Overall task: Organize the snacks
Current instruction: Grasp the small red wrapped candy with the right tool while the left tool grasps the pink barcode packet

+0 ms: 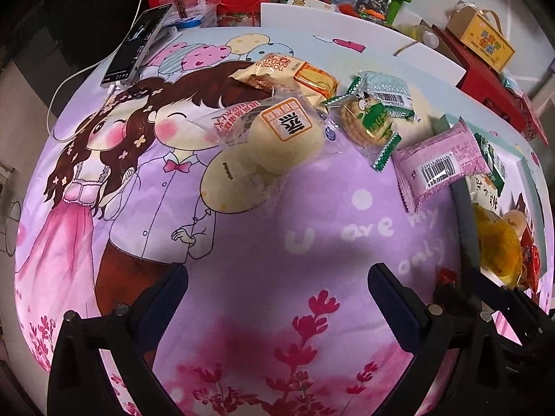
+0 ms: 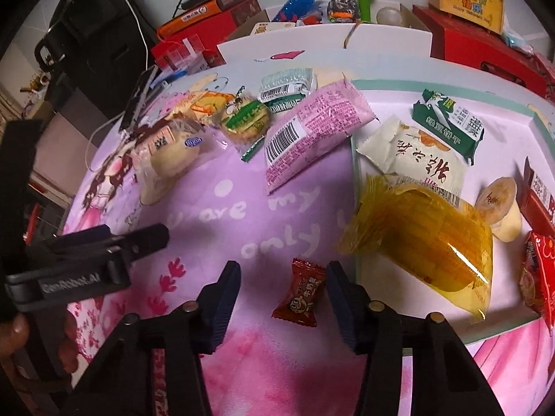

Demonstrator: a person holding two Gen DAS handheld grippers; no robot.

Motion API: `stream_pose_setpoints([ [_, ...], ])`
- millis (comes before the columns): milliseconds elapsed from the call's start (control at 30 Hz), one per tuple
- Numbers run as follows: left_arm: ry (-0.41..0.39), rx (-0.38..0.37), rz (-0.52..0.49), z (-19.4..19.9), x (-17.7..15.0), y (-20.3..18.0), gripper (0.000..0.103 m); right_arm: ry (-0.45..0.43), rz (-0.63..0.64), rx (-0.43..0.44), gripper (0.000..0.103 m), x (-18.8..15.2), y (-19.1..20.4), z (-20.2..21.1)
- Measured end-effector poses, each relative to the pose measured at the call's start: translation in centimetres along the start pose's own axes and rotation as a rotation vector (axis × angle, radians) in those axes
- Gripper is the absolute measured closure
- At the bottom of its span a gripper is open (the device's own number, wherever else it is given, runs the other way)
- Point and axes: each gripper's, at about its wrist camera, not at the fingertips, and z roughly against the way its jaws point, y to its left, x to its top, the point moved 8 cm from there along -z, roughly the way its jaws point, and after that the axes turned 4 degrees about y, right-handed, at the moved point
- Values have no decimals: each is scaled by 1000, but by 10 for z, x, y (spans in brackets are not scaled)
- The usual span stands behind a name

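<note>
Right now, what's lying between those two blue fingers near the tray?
A small red wrapped candy lies on the cloth between the right gripper's fingers, untouched. The right wrist view shows it.

The printed cloth (image 2: 277,215) over the table carries white lettering that reads "U are my only", partly lost in the fold of the print. The left gripper (image 2: 114,246), seen from the right wrist camera, bears "GenRobot.AI" in pale letters along its grey body. A tan wrapper (image 1: 274,66) at the far side of the pile shows "KIYUAN" over a word ending in "ROLL". The green packet (image 2: 451,121) in the tray on the right has four white Chinese characters, 绿豆饼干. The pink packet (image 2: 308,131) and the pale green packet (image 2: 288,86) each carry a barcode; their digits are too small to read. Other labels are Chinese and blurred.
</note>
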Motion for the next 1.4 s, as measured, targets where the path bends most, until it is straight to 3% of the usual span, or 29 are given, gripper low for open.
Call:
stream_pose_setpoints([
  [533, -3, 10, -5, 1, 1, -1, 0, 80, 64, -58, 66, -13, 8, -20],
  [733, 0, 11, -6, 0, 2, -1, 0, 81, 85, -91, 79, -14, 6, -23],
  [1067, 0, 12, -15, 0, 4, -4, 0, 68, 100, -89, 80, -10, 8, -22],
  [1400, -31, -15, -2, 5, 11, -8, 0, -13, 71, -38, 80, 6, 5, 3],
])
